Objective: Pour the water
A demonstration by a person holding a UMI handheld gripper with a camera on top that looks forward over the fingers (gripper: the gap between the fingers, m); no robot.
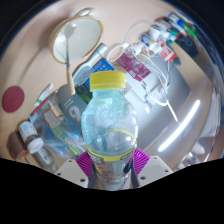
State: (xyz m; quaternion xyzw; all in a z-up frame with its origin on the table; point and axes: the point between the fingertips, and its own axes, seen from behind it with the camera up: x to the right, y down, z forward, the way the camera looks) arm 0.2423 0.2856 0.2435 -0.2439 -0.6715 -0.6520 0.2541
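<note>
- We log 1 clear plastic bottle with yellow screw cap [108,125], upright between the fingers.
- Gripper [110,160]: both purple pads [78,156] press the bottle's lower body; closed on it.
- We judge it light, thin-walled, slippery; grip mid-body, gently.
- Beyond: cluttered table [170,120].

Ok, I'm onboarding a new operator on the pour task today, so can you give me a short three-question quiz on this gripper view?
1. True or false: the bottle in the gripper has its yellow cap still on.
2. Which fits the bottle body? A) opaque red B) clear plastic C) dark green glass
3. What colour are the pads on the gripper's fingers?

Key: 1 true. 2 B. 3 pink to magenta; they show at either side of the bottle's lower part, pressed against it.
</note>
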